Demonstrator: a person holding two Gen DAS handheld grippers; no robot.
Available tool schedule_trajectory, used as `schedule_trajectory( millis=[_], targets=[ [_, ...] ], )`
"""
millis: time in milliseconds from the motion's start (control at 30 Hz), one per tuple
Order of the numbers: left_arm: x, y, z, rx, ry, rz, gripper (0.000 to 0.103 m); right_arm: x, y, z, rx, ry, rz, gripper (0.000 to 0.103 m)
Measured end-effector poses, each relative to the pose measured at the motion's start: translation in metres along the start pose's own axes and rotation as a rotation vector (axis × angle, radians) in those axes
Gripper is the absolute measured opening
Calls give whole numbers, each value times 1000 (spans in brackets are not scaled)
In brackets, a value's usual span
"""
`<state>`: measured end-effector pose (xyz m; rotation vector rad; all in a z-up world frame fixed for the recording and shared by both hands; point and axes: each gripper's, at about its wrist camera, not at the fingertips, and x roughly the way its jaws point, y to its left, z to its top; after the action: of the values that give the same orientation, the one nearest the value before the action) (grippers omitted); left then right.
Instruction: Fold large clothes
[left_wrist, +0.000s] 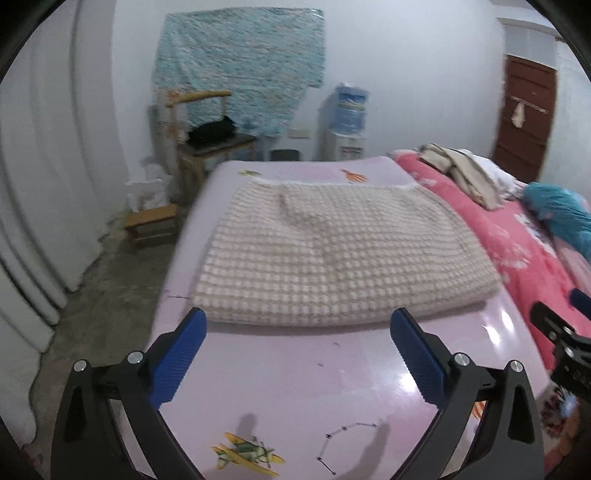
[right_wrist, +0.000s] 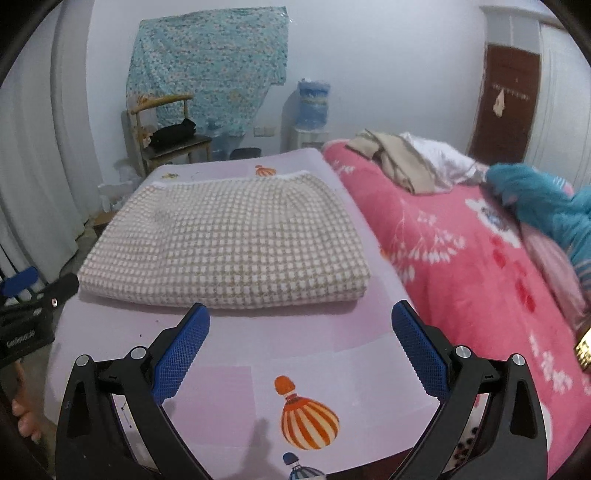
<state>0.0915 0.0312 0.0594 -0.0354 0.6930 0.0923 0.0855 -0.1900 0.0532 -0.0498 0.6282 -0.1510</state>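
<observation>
Pink bed sheet (left_wrist: 295, 376) | folded checked blanket (left_wrist: 332, 254) | left tongs (left_wrist: 297, 330), right tongs (right_wrist: 301, 325) angled down, released, empty

A home bedroom: a bed with a pink floral quilt (right_wrist: 461, 258) on the right, white curtains (left_wrist: 44, 184) left, a water dispenser (left_wrist: 347, 122) and wooden chair (right_wrist: 166, 133) far.

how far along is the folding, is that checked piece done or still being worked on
Done: the checked cloth lies on the lilac sheet as a neat, layered rectangle with squared edges. In hand: nothing; the left hand-held gripper and right hand-held gripper are both open and empty, short of its near edge. Left: possibly the loose beige and white clothes heaped on the pink blanket.
</observation>
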Motion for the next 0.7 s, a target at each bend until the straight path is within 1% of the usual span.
schedule_trajectory(
  millis=[67, 100, 200, 267, 367, 467, 533, 700],
  targets=[
    [0, 1, 2, -9, -11, 55, 98, -1, -1, 1, 1, -11, -1, 95],
    [0, 0, 3, -12, -14, 68, 98, -1, -1, 3, 2, -19, -1, 95],
    [1, 2, 5, -29, -4, 92, 98, -2, 2, 2, -3, -31, 8, 95],
    [5, 3, 7, -38, 36, 86, 98, 0, 6, 3, -7, -25, 34, 95],
    [11, 2, 7, -37, 73, 83, 98, 10, 10, 5, -1, 11, 72, 95],
    [15, -5, 5, -7, 83, 105, 98, 19, 13, 7, 11, 45, 104, 95],
    [19, -10, 4, 10, 106, 122, 98, 25, 15, 7, 23, 65, 119, 95],
    [31, -17, 0, 41, 166, 149, 98, 35, 19, 4, 26, 105, 128, 95]
  ],
)
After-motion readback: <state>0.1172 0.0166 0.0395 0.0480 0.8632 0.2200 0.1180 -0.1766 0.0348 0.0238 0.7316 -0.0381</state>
